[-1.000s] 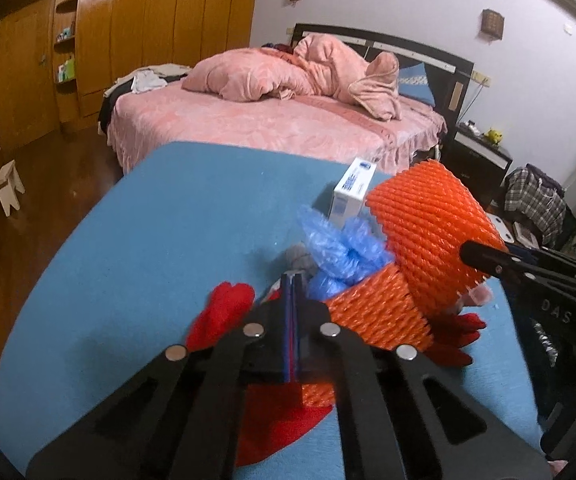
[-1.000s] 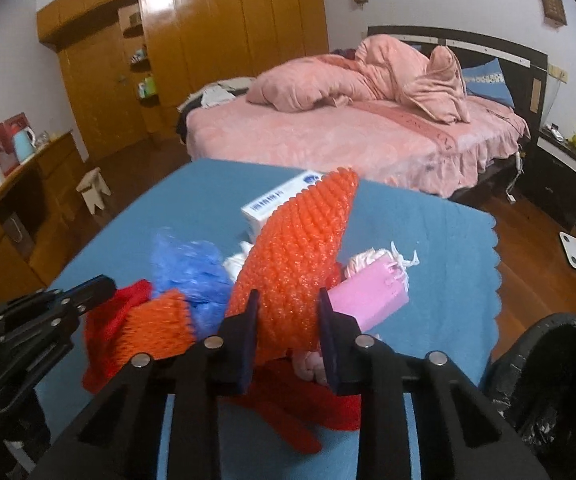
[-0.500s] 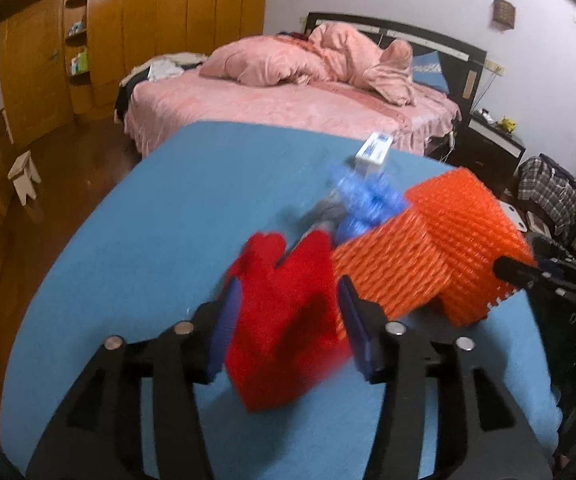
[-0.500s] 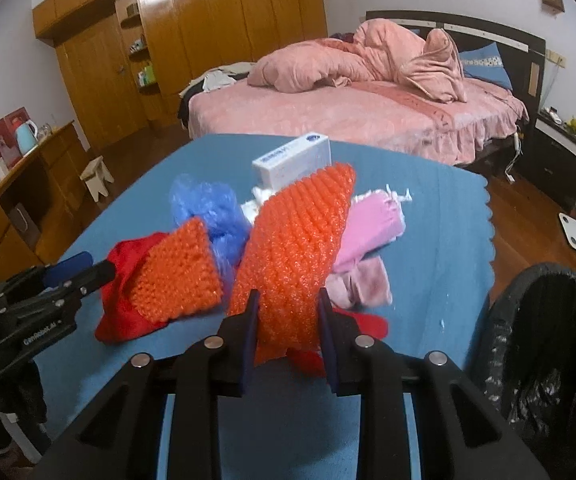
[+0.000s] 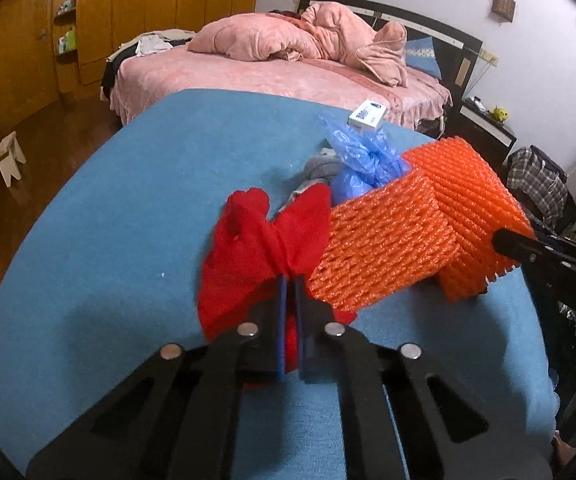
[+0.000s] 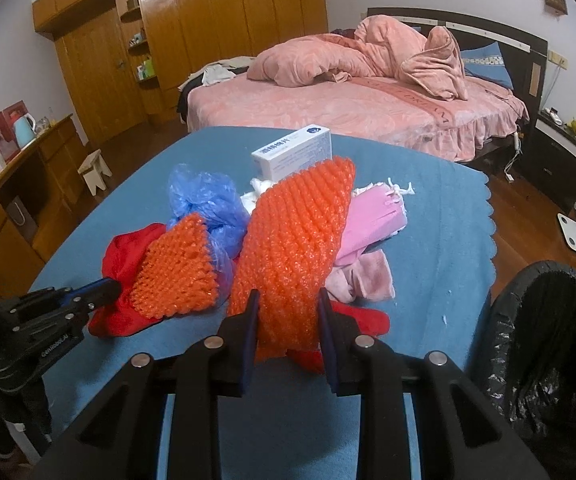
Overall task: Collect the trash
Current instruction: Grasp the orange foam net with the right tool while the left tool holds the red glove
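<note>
On the blue tablecloth (image 6: 440, 216) the pile of rubbish is mostly untouched, and I can see nothing through the open mouth of the black-lined bin (image 6: 548, 320) at the table's right edge, so the collecting looks barely begun. Two pieces are in hand. The left gripper (image 5: 288, 280) has pinched tight on a bunched fold of the red cloth (image 5: 255, 236), which puckers where the pads bite. The right gripper (image 6: 288, 300) holds the tall orange foam net (image 6: 296, 240) between narrowly parted jaws, the sleeve standing up from them.

Left on the table are a second orange foam net (image 6: 175, 272) resting against the red cloth, a crumpled blue plastic bag (image 6: 203, 200), a white carton (image 6: 292, 152) lying flat behind, a pink packet (image 6: 376, 216) with a frayed white end, and something soft and pale pink (image 6: 364, 276) beside it.

Both nets are ribbed, springy mesh tubes, light and easily squashed. The bag is thin and glossy, the cloth limp and fuzzy, the carton the one rigid, square-edged thing
</note>
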`<action>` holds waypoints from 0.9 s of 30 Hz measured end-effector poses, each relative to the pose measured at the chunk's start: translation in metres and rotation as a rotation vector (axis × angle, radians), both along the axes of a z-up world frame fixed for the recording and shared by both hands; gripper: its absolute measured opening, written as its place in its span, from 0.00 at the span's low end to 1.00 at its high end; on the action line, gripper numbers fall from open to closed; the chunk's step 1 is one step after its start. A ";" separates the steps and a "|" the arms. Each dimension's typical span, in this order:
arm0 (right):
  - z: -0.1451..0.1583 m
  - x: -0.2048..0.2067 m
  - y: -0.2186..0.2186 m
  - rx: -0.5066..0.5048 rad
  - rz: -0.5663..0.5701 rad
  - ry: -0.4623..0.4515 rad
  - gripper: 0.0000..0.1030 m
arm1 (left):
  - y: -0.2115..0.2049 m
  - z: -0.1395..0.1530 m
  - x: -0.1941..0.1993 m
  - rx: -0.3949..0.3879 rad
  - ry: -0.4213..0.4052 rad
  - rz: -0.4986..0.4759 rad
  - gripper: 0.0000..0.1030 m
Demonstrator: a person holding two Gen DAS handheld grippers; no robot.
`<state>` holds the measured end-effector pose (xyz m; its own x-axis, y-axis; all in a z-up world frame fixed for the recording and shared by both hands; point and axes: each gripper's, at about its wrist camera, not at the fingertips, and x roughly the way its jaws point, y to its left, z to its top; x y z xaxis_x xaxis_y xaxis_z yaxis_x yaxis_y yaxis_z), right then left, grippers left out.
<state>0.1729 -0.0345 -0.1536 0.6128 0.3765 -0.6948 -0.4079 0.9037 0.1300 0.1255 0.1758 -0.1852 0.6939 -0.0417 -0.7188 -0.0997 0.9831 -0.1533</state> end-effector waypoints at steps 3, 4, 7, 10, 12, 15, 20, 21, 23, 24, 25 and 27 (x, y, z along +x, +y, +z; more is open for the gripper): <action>0.003 0.000 -0.001 0.003 -0.002 -0.006 0.27 | 0.003 0.011 -0.004 -0.006 -0.030 0.016 0.02; 0.005 -0.001 -0.002 0.004 -0.003 -0.009 0.27 | 0.004 0.016 -0.006 -0.010 -0.042 0.020 0.02; 0.013 -0.002 -0.004 0.012 -0.004 -0.025 0.27 | 0.006 0.038 -0.011 -0.023 -0.095 0.022 0.02; 0.023 -0.002 -0.008 0.020 -0.005 -0.047 0.27 | 0.003 0.057 -0.012 -0.026 -0.141 0.010 0.02; 0.031 -0.003 -0.011 0.028 -0.009 -0.062 0.27 | -0.001 0.066 -0.011 -0.030 -0.159 -0.004 0.02; 0.041 -0.005 -0.015 0.034 -0.017 -0.081 0.27 | -0.008 0.072 -0.009 -0.023 -0.161 -0.015 0.02; 0.039 -0.007 -0.016 0.030 -0.016 -0.073 0.27 | -0.012 0.054 -0.007 -0.014 -0.088 0.004 0.17; 0.035 -0.007 -0.014 0.028 -0.015 -0.064 0.27 | -0.011 0.047 -0.008 -0.008 -0.074 0.015 0.28; 0.027 -0.008 -0.012 0.027 -0.012 -0.045 0.27 | -0.009 0.038 -0.008 0.009 -0.051 0.029 0.38; 0.022 -0.008 -0.010 0.025 -0.010 -0.033 0.27 | -0.008 0.032 -0.007 0.016 -0.035 0.035 0.45; 0.017 -0.008 -0.009 0.022 -0.010 -0.024 0.27 | -0.006 0.026 -0.007 0.023 -0.020 0.045 0.49; 0.007 -0.007 -0.007 0.015 -0.008 -0.005 0.27 | -0.002 0.017 -0.006 0.032 0.003 0.062 0.59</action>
<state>0.1664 -0.0416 -0.1466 0.6195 0.3819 -0.6859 -0.4009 0.9051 0.1418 0.1195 0.1735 -0.1681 0.6922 0.0239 -0.7214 -0.1608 0.9794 -0.1219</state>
